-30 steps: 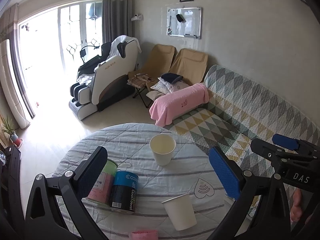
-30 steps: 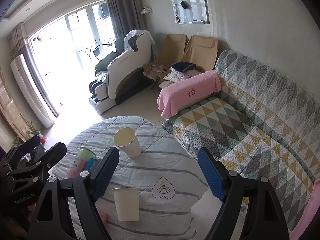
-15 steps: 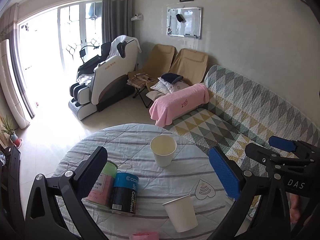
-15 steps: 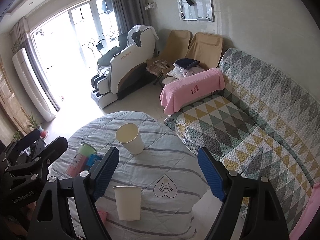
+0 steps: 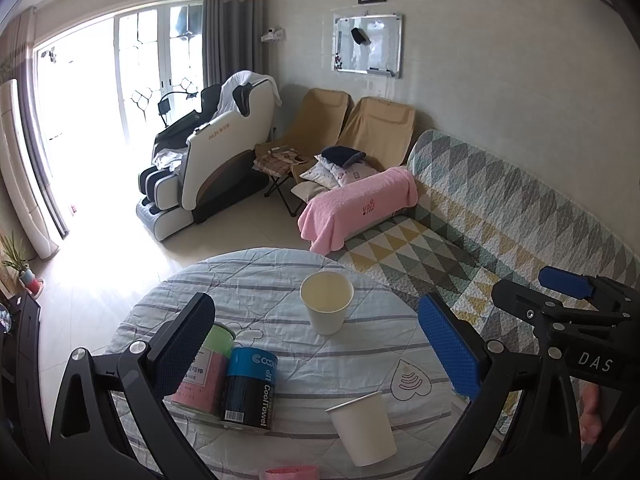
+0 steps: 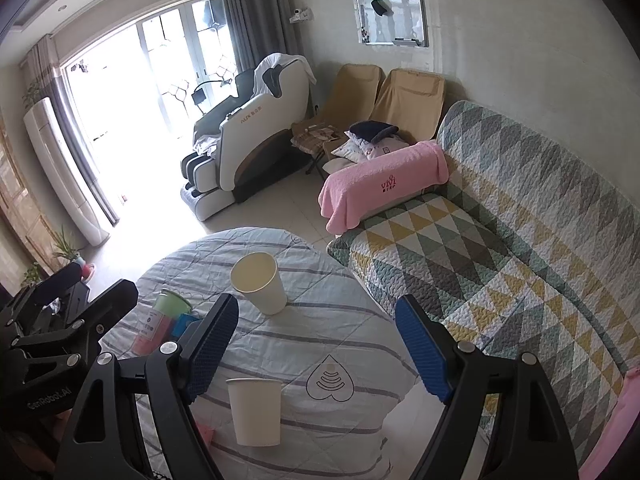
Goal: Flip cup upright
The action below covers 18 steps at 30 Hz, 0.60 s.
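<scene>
Right wrist view is showing the right gripper hanging wide open, holding nothing, above a round quilt-covered table. One white paper cup is standing upright below its left finger, and another white paper cup is sitting beyond. Left gripper is gaping open too.

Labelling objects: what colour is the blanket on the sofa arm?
Pink blanket, clearest in the right wrist view.

Two white paper cups stand upright, well apart, on the striped tablecloth.
</scene>
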{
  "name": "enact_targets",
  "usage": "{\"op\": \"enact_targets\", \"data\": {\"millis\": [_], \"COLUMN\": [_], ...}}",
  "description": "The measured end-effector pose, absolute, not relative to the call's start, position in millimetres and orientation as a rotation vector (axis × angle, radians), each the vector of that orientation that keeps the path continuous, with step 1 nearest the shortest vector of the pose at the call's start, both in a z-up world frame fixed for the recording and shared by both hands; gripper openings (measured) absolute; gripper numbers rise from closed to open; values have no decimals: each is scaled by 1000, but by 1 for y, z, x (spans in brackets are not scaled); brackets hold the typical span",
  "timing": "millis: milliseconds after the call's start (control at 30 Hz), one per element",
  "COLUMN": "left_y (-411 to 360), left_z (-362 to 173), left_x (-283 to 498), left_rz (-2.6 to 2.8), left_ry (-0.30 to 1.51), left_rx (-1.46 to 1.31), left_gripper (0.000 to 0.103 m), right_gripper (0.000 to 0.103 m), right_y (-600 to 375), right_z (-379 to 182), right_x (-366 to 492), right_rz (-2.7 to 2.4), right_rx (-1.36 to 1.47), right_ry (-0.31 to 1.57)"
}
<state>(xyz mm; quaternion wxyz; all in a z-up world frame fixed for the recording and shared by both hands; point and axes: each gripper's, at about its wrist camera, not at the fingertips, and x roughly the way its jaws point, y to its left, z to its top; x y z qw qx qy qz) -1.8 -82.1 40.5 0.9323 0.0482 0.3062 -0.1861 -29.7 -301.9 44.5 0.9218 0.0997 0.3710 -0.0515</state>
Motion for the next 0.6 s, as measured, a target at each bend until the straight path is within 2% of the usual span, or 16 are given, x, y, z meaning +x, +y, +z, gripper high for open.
{"op": "enact_targets", "data": {"millis": [600], "left_y": [-84], "left_z": [42], "left_x": [2], "left_rz": [-389], "left_ry": [605], "left_rx": [103], "left_gripper": [103], "right_gripper": [82], "right_y": [-306], "right_z": [48], "right_x": [-29], "right_rz": [-109], "right_rx": [200], "right_ry": [748]}}
